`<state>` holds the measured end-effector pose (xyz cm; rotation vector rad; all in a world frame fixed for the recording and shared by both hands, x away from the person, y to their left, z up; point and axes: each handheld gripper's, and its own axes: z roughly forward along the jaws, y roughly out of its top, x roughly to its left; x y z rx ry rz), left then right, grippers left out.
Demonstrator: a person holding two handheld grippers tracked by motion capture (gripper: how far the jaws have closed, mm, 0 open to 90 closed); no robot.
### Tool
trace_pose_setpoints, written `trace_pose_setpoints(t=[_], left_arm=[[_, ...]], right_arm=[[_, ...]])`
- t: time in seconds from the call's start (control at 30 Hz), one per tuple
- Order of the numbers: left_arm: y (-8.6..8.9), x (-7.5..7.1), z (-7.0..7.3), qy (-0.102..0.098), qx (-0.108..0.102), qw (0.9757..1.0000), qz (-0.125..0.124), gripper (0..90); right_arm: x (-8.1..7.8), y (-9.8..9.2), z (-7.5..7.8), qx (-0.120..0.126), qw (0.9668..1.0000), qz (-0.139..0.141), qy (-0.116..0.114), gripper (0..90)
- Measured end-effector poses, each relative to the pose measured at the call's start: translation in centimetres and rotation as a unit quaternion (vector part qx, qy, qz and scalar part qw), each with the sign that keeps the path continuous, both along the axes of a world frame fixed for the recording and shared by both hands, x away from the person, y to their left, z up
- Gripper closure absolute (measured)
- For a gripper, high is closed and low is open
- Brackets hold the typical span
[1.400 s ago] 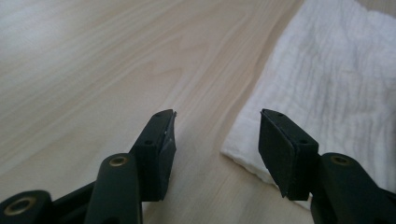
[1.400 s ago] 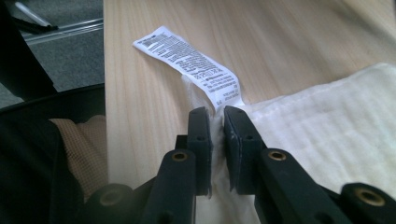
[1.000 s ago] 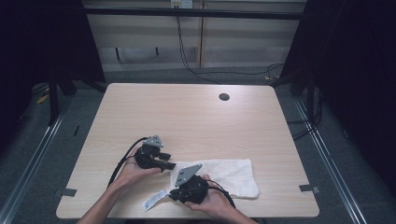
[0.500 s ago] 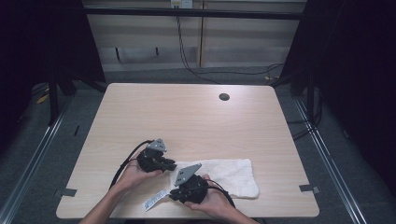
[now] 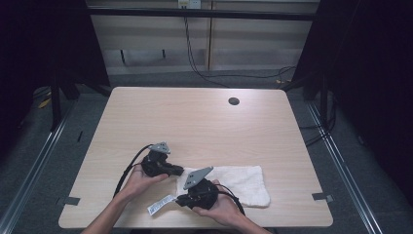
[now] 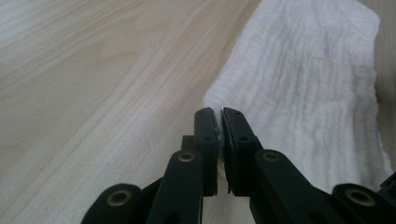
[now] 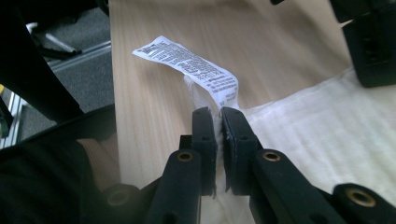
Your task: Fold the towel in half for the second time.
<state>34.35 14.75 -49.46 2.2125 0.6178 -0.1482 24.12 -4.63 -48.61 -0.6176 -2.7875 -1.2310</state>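
A white terry cloth towel (image 6: 308,88) is showing a soft, ribbed, matt weave. Its printed label (image 7: 189,65) is looking like thin, smooth fabric. The pale wood-grain surface (image 5: 204,126) is appearing smooth with a satin finish. Black matt plastic fingers (image 6: 208,135) are pinching the cloth.

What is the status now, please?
Left tool just closed on towel corner. Right tool shut on towel by its label. Nothing in the way.

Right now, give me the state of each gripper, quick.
Left gripper: jaws have just closed, pinching the edge of the white towel.
Right gripper: shut on the towel's corner, by its printed label.
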Motion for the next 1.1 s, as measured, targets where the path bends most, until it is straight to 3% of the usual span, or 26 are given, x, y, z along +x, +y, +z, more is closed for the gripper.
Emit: trace_pose_setpoints(t=[0.1,0.37,0.63,0.87,1.1], left_arm=[[0.2,0.1,0.3,0.003,-0.004,0.9999,0.009,85.2],[1.0,0.4,1.7,-0.004,-0.035,0.9993,0.012,85.1],[1.4,0.5,2.5,-0.004,-0.041,0.999,0.018,85.2],[1.9,0.3,4.1,-0.023,-0.048,0.9983,0.025,85.2],[3.2,0.4,5.0,-0.03,-0.056,0.9972,0.041,85.2]], right_arm=[[0.1,-0.3,0.6,0.015,0.9998,-0.007,0.007,84.4],[0.2,-0.4,1.9,0.033,0.9994,-0.007,-0.002,84.4],[0.2,-0.5,3.2,0.047,0.9988,-0.011,-0.006,84.5],[0.3,0.3,4.2,0.058,0.9982,-0.004,-0.016,84.5],[0.8,0.9,5.7,0.077,0.9967,-0.003,-0.026,84.5]])
